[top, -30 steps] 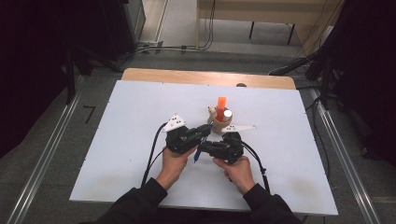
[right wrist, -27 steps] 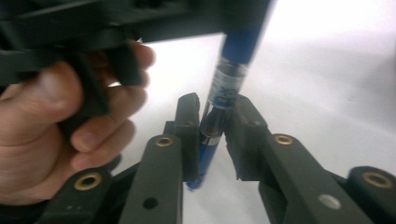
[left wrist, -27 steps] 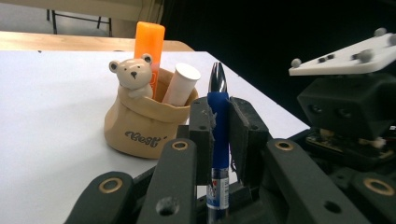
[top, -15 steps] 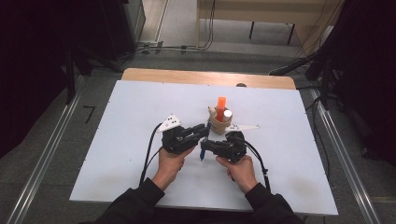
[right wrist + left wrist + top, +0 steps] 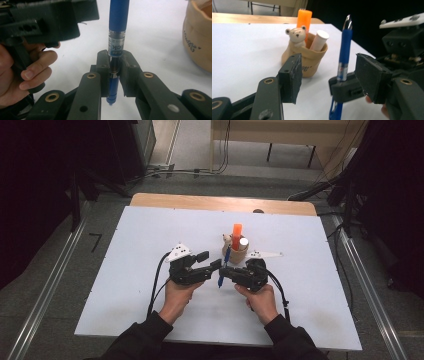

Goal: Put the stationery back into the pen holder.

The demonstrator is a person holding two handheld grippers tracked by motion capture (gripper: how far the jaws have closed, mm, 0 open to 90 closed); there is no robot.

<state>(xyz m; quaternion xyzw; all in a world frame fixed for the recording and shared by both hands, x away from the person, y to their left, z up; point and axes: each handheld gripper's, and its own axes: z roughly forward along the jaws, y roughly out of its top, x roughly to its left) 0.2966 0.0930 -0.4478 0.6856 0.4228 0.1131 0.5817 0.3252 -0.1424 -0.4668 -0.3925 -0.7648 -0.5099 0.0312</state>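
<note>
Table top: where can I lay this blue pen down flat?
Bare white table left of the left gripper, and right of the right gripper holding the pen. Crowded by the holder.

Blue pen [image 5: 117, 37] — upright, clear labelled mid-section, tip down — just beside the tan bear-topped holder [image 5: 308, 61].

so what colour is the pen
Blue, with a clear middle band; the pen shows best in the right gripper view.
</note>
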